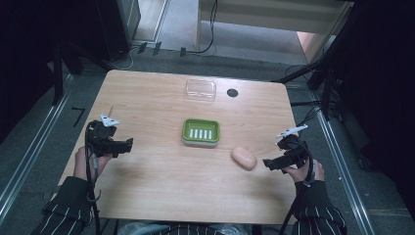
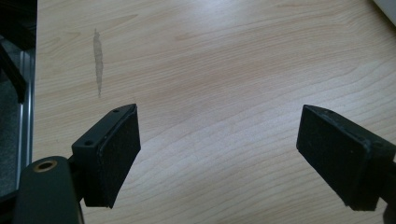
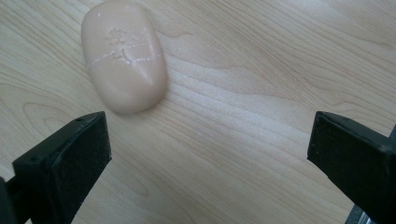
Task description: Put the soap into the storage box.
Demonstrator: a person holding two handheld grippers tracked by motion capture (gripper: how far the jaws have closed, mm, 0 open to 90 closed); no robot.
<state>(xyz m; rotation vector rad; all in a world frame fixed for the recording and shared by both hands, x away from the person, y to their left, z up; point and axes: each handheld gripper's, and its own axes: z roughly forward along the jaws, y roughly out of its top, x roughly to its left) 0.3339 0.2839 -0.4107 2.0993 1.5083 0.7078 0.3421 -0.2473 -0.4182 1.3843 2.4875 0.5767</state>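
One wooden tabletop (image 1: 161, 186), w/ 4 things on it, one of each. A green soap dish (image 1: 200, 131) sat about centre; its base showed five pale slots. A clear plastic lid (image 1: 200, 90) lay farther back, well apart from the dish, and one small black round disc (image 1: 232, 92) sat just right of the lid. One bar of soap (image 1: 243, 158), pale peach, lay on the bare wood near-right of the dish, close to it but not touching.

Two grippers, one per hand, both over the tabletop. The left gripper (image 1: 128, 145) was at the left edge, held by the left hand (image 1: 86, 162), its jaws pointing right toward the middle. In the left gripper view the left gripper (image 2: 218, 156) was released: two black jaws spread wide, nothing but wood grain btwn them, plus one faint grey streak (image 2: 98, 60) on the wood farther off.

The right gripper (image 1: 266, 164) was at the right side, held by the right hand (image 1: 306, 172), jaws pointing left at the soap, just beside it. In the right gripper view the right gripper (image 3: 208, 149) was also released, jaws wide apart; the bar of soap (image 3: 123, 53) lay just beyond the left jaw, not btwn the two, w/ a whitish crack line across its top. Both sleeves (image 1: 66, 205) were dark w/ thin pale stripes.
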